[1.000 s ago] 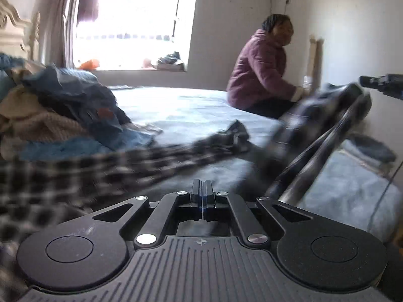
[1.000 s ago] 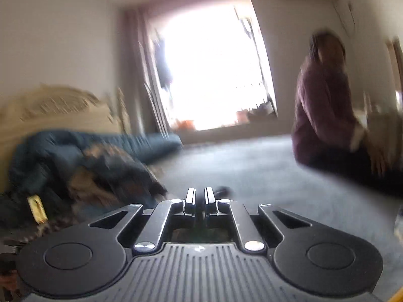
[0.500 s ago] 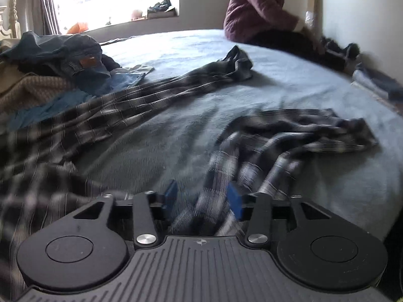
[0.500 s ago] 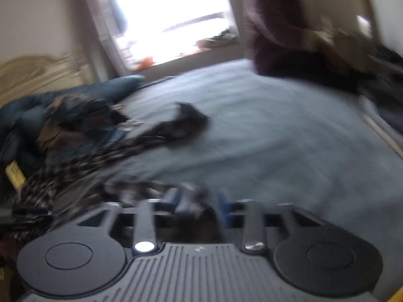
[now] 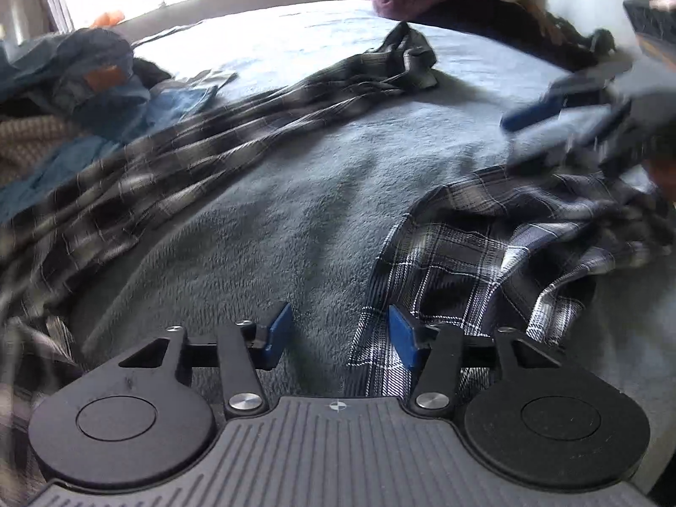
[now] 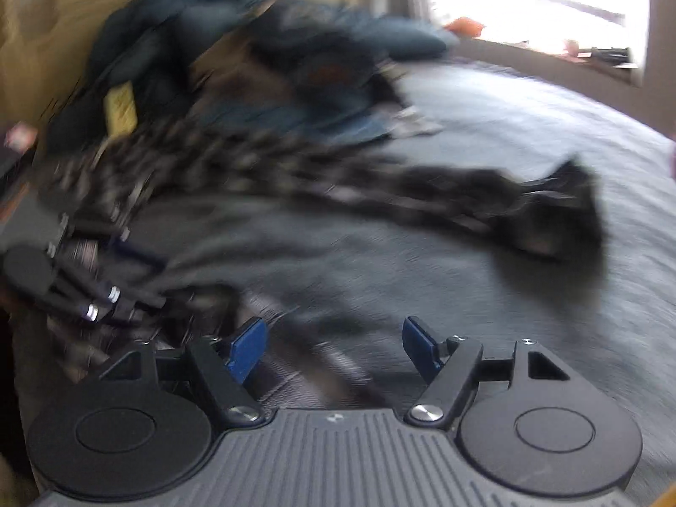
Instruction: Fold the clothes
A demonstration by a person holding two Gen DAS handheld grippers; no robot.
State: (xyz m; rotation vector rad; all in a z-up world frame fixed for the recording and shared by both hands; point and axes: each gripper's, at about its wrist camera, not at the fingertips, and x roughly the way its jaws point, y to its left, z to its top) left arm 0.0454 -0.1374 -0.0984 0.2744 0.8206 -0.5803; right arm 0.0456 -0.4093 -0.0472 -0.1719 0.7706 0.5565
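1. Left claw: released, blue pads apart, low over bed.
2. Plaid shirt: crumpled on bed, near right; hem just beside right pad.
3. Right claw: released, empty; view blurred.
4. Clothes pile: far left.

Dark grey-and-black plaid on the long garment, navy-and-white plaid on the shirt, grey-blue fleece blanket, blue pads on the black left gripper.
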